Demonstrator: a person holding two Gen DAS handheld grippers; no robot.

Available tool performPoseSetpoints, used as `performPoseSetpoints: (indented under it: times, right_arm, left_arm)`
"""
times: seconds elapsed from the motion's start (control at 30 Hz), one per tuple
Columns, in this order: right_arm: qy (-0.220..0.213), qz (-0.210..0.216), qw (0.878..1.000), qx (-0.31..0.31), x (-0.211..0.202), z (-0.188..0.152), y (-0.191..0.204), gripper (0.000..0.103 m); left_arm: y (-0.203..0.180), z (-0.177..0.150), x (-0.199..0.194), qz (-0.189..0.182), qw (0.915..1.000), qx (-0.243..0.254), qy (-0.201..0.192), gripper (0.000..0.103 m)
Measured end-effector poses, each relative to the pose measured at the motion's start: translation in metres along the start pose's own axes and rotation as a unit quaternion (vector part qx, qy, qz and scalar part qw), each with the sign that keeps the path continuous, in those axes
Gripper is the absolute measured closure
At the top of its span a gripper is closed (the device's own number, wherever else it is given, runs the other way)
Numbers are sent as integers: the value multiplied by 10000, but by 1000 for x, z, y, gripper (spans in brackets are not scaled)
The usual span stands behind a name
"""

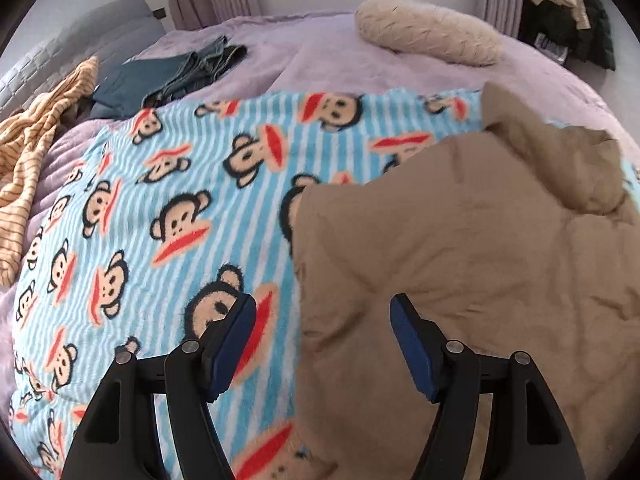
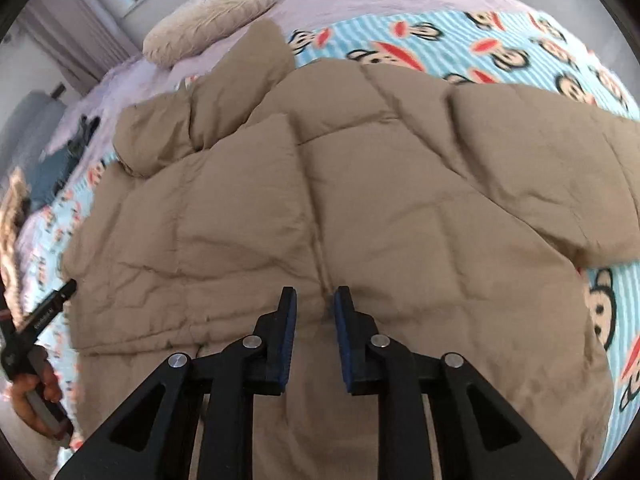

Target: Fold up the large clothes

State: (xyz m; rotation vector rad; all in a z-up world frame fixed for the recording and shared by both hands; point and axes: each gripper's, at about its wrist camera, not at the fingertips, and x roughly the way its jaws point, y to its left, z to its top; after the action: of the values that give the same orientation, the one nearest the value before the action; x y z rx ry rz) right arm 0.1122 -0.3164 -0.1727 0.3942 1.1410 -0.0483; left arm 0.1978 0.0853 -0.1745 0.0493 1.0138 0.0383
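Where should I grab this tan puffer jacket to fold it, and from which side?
Probably the tan puffer jacket at its near hem, from above on your side: that edge lies flat on the monkey-print blanket, thinner than the puffy quilted panels.

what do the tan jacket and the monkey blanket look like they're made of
Tan jacket: probably a matte woven shell over padded filling, judging by its puffy stitched panels and fine creases. Monkey blanket: looks like fleece or plush, since its printed stripes and monkey outlines have fuzzy, soft edges. Neither fabric can be told for certain.
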Motion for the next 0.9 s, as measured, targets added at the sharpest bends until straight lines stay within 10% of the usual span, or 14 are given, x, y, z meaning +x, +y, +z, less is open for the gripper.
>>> performPoseSetpoints:
  times: [0.6,0.8,0.9]
  right_arm:
    - [177,835,9840,1563,-66,-47,-118,21]
    - [-14,942,9758,1975,-84,-49,-162,16]
    - [-120,954,9727,2111,-92,-49,-185,16]
  left_arm:
    - [-146,-49,-74,-1058,9901,694,612,32]
    - [-198,-59,-83,-1329,9836,932,780,32]
    - [-215,-62,-88,-1322,9830,1028,752,3]
